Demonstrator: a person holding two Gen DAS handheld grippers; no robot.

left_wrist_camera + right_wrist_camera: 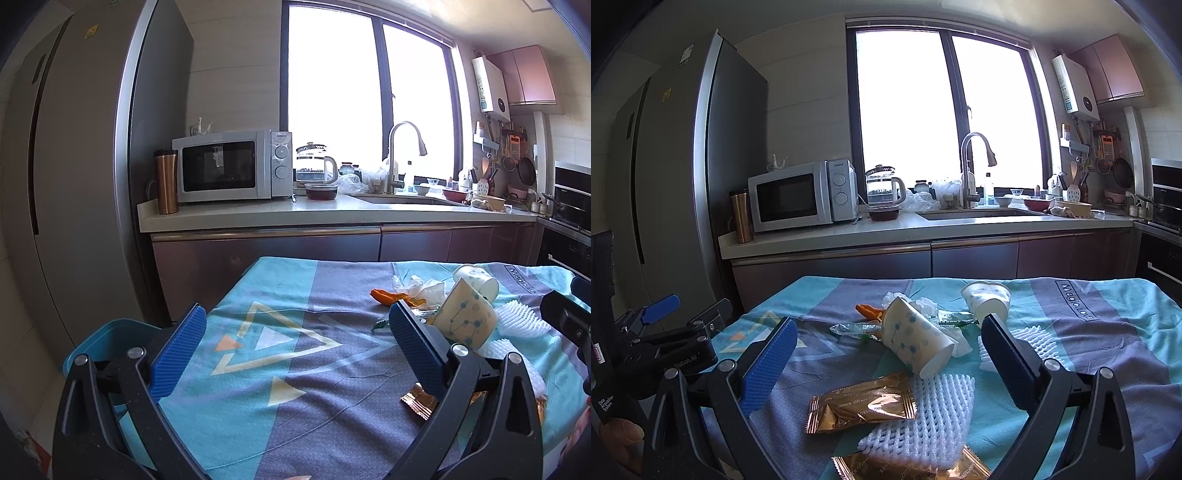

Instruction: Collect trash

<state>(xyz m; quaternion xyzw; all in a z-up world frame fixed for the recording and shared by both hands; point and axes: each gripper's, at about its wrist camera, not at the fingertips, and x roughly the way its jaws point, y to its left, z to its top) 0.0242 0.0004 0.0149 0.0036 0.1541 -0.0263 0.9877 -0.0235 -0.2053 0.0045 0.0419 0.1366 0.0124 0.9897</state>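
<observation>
Kitchen table (1108,350) — two paper cups (916,339), two gold wrappers (860,406), both grippers (886,350) gaping wide, empty.

Glossy gold foil wrapper (862,406), white foam netting (923,421), matt cloth (1089,350)

My left tool's finger (417,347) is covering part of the gold wrapper (419,400). The foam net (923,417) is hiding part of a 2nd gold wrapper (905,467), which the bottom edge is cutting off. The blue bin (110,332) is sitting mostly hidden behind my tool.
</observation>
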